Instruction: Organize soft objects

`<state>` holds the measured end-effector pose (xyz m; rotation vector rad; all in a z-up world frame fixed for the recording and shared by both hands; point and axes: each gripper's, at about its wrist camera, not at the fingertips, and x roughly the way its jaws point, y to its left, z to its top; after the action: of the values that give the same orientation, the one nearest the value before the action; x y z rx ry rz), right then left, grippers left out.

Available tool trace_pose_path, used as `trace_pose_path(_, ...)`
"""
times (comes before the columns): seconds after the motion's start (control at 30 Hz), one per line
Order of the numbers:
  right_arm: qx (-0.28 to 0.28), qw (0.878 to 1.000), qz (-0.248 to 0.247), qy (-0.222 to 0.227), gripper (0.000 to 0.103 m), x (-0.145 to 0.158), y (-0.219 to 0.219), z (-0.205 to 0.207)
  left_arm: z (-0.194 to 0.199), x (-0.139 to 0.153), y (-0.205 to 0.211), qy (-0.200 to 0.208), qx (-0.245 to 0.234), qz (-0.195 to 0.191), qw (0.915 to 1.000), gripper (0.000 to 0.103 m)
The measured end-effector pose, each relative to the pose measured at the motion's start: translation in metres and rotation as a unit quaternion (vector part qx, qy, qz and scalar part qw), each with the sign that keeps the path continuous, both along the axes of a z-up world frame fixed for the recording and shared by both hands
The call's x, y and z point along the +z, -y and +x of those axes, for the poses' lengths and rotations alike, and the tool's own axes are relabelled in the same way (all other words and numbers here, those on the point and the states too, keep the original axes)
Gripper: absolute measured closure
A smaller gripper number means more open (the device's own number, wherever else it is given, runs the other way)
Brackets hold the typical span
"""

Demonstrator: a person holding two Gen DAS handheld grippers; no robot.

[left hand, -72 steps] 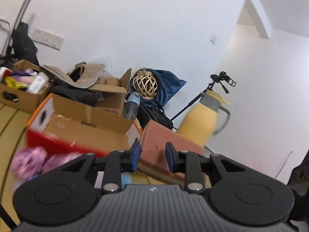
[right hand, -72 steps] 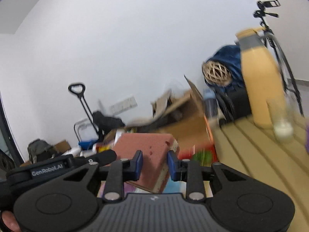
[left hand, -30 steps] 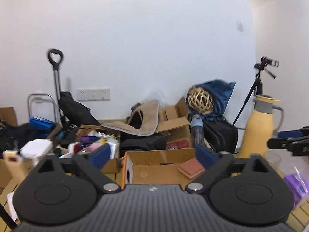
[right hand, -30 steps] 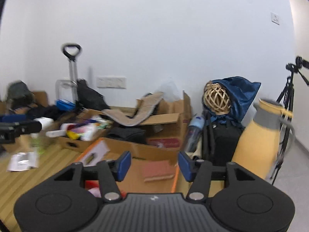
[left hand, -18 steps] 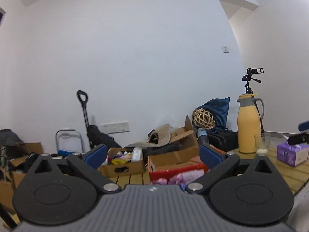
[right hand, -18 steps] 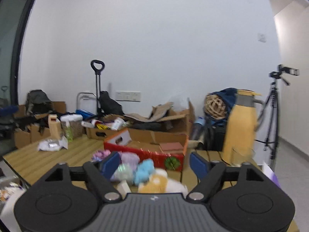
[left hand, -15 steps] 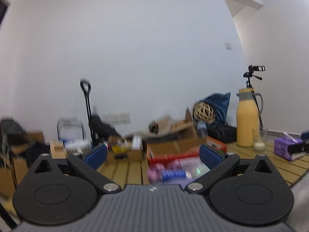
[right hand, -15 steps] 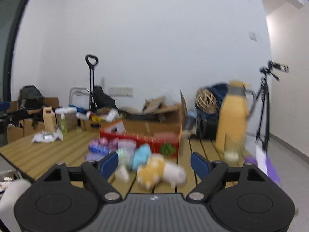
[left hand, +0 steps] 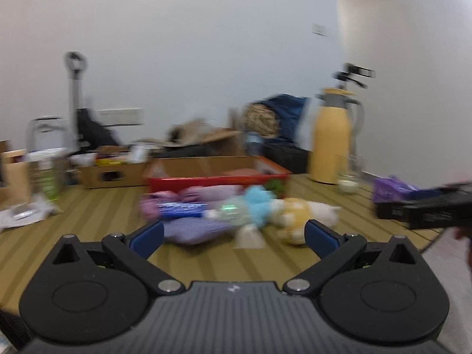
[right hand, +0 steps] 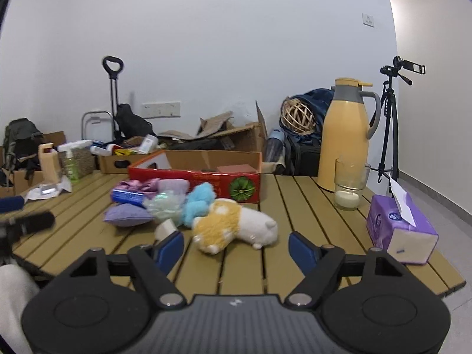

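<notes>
The left wrist view was motion-blurred; outlines of the soft items could not be resolved there, and the right gripper's body crossed its right edge only as a dark smear. The right wrist view was sharp.

Both tools were held above the near edge of the slatted wooden table [right hand: 298,194]. The left gripper [left hand: 233,236] had its jaws spread wide, nothing between them. The right gripper [right hand: 236,246] was likewise released and empty.

One cluster of soft items lay mid-table, just in front of one red cardboard box [right hand: 194,178]: one yellow-and-white plush toy [right hand: 234,225] nearest the right gripper, one blue fluffy item [right hand: 197,202] touching it behind, one translucent mesh puff [right hand: 165,205], one lilac cushion [right hand: 126,215], one pale purple pad [right hand: 172,185] and one pink bundle [right hand: 138,184]. A blue-wrapped item [right hand: 126,197] sat among them; its nature was unclear.

One yellow thermos [right hand: 345,132], one glass [right hand: 349,187] and one purple tissue box [right hand: 398,227] occupied the right side, well apart from the cluster. Bare slats lay between plush toy and tissue box, and along the near edge.
</notes>
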<state>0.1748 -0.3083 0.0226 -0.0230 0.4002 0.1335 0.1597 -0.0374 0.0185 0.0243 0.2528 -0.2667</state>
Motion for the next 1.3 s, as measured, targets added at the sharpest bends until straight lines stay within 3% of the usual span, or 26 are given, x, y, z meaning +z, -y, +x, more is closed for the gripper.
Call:
trace_pose_path(0.03,0.001,1.000,-0.003,-0.008,0.037,-0.001,0.003,0.013,0.009,-0.005,0.011,-0.002,-0.012,-0.003,0.9999,0.000)
trace_pose_path(0.2,0.016,0.999,-0.005,-0.044,0.043,-0.007,0.019,0.085,0.096,-0.032,0.053,-0.076,-0.025,-0.021,0.9965,0.000)
trace_pose_path(0.33,0.034,0.995,0.037,-0.085,0.056,-0.021,0.038,0.151,0.140,-0.044,0.080,-0.116,-0.048,-0.037,0.9914,0.002)
trace_pose_path(0.4,0.032,0.993,0.045,-0.101,0.062,-0.030,0.046,0.183,0.153,-0.051,0.088,-0.132,-0.054,-0.025,0.9895,0.014)
trace_pose_path(0.47,0.028,0.992,0.050,-0.111,0.074,-0.038,0.051,0.207,0.164,-0.059,0.090,-0.155,-0.061,-0.021,0.9858,0.039)
trace_pose_path(0.53,0.032,0.990,0.057,-0.122,0.075,-0.047,0.055,0.228,0.170,-0.063,0.088,-0.180,-0.085,-0.028,0.9797,0.047)
trace_pose_path(0.6,0.032,0.989,0.057,-0.133,0.079,-0.055,0.056,0.239,0.167,-0.062,0.083,-0.170,-0.083,-0.020,0.9818,0.047)
trace_pose_path(0.7,0.041,0.987,0.050,-0.146,0.082,-0.063,0.054,0.229,0.165,-0.053,0.070,-0.142,-0.047,-0.007,0.9887,0.045)
trace_pose_path(0.87,0.056,0.984,0.093,-0.144,0.081,-0.062,0.048,0.162,0.161,-0.042,0.041,-0.128,-0.003,-0.022,0.9916,0.038)
trace_pose_path(1.0,0.150,0.970,0.119,-0.149,0.081,-0.061,0.009,0.114,0.143,-0.031,0.021,-0.119,0.011,-0.055,0.9913,0.032)
trace_pose_path(1.07,0.178,0.968,0.108,-0.142,0.082,-0.059,-0.007,0.101,0.133,-0.029,0.013,-0.118,0.013,-0.063,0.9909,0.029)
trace_pose_path(1.17,0.122,0.977,0.110,-0.133,0.077,-0.047,0.003,0.096,0.119,-0.032,0.009,-0.126,0.003,-0.066,0.9898,0.022)
trace_pose_path(1.3,0.071,0.982,0.152,-0.085,0.070,-0.030,0.039,0.116,0.114,-0.043,0.027,-0.167,-0.072,-0.112,0.9770,0.015)
